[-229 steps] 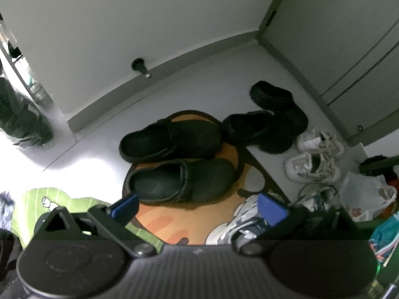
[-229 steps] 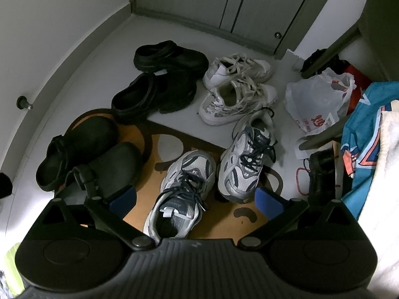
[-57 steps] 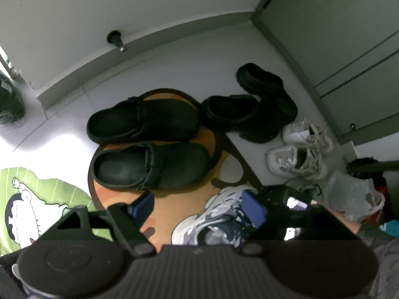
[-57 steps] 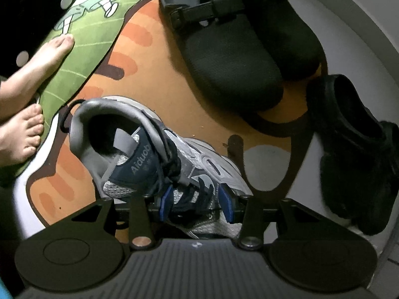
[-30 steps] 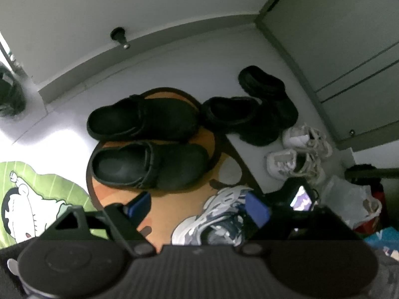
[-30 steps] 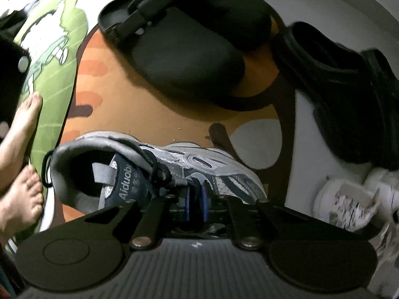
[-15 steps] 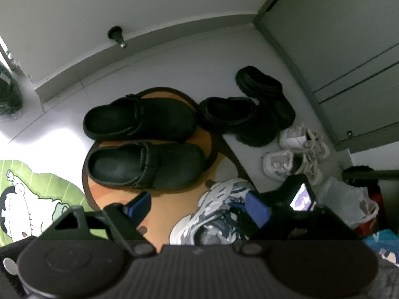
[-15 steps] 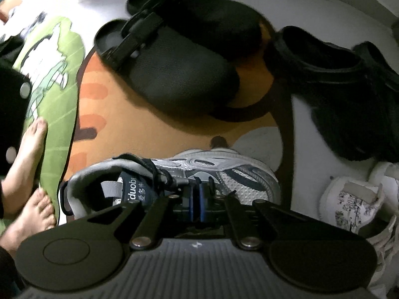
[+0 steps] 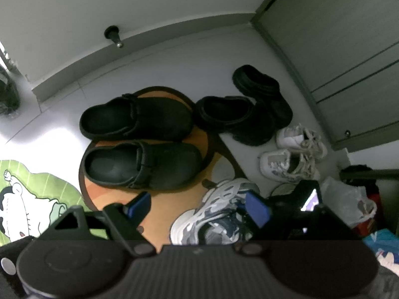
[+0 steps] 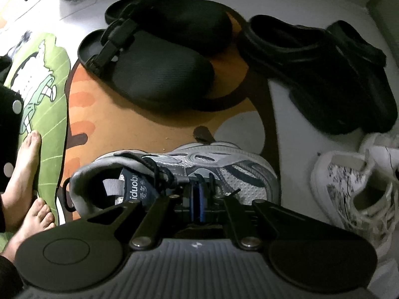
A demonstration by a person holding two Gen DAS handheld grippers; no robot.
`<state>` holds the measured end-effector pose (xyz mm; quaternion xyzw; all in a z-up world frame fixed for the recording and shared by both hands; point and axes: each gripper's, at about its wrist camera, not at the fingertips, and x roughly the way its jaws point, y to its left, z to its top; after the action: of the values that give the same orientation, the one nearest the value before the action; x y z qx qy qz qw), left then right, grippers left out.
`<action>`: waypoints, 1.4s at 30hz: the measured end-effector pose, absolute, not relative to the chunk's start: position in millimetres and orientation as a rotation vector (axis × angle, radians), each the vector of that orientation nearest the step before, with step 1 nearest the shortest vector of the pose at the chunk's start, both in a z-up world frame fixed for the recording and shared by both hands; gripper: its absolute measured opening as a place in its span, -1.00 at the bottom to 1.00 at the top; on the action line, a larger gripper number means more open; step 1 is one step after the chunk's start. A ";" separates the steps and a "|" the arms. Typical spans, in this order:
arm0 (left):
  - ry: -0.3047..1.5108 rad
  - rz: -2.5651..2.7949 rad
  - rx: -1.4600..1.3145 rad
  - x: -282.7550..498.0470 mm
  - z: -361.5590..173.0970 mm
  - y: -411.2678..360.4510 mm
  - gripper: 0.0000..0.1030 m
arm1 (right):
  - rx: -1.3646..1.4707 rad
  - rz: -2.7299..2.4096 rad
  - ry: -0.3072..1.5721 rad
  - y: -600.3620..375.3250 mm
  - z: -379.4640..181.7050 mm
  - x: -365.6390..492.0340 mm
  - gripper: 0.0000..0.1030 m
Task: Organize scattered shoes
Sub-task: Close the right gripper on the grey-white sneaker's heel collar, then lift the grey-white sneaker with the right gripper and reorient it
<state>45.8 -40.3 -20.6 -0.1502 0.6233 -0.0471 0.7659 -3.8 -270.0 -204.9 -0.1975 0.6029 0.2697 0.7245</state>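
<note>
A grey and navy sneaker (image 10: 199, 172) lies on its side over the orange mat (image 10: 119, 129). My right gripper (image 10: 197, 204) is shut on its laces and tongue, the blue pads pressed together. In the left wrist view the same sneaker (image 9: 214, 211) shows low in the frame, with the right gripper's black body beside it. My left gripper (image 9: 199, 206) hangs open above the mat, nothing between its fingers. Two large black clogs (image 9: 139, 144) sit side by side on the mat. Two black slip-ons (image 9: 249, 109) and a pair of white sneakers (image 9: 291, 154) stand on the white floor.
A green cartoon mat (image 10: 42, 79) lies to the left, with a person's bare feet (image 10: 22, 174) on it. A white plastic bag (image 9: 349, 204) and clutter sit at the right by grey cabinet doors (image 9: 349, 49). A door stop (image 9: 113, 35) sticks out of the wall.
The right gripper has lifted and turned the grey sneaker, its toe swinging right toward the white sneakers. The left gripper has stayed put and open.
</note>
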 end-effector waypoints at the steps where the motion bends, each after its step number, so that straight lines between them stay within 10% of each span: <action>1: 1.353 -0.102 -0.327 45.9 -20.2 -40.0 0.64 | -0.435 0.586 1.327 -272.0 -204.2 -3.6 -0.92; 16: 1.348 -0.082 -0.332 45.9 -20.0 -37.2 0.64 | -0.440 0.389 1.276 -297.7 -195.7 15.1 -0.88; 21: 1.351 -0.083 -0.325 45.1 -20.1 -37.8 0.64 | -0.551 0.457 1.178 -290.1 -175.9 16.9 0.18; 24: 1.348 -0.086 -0.324 45.5 -19.2 -38.8 0.67 | -0.627 0.545 1.146 -286.5 -164.6 19.3 0.47; 42: 1.356 -0.054 -0.354 48.7 -24.4 -35.4 0.72 | -1.142 0.955 1.103 -270.0 -186.1 -5.3 0.64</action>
<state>48.7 -35.4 -24.4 -0.1627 0.6239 -0.0246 0.7640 -5.3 -270.0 -186.1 -0.4929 0.4761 0.4120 0.6006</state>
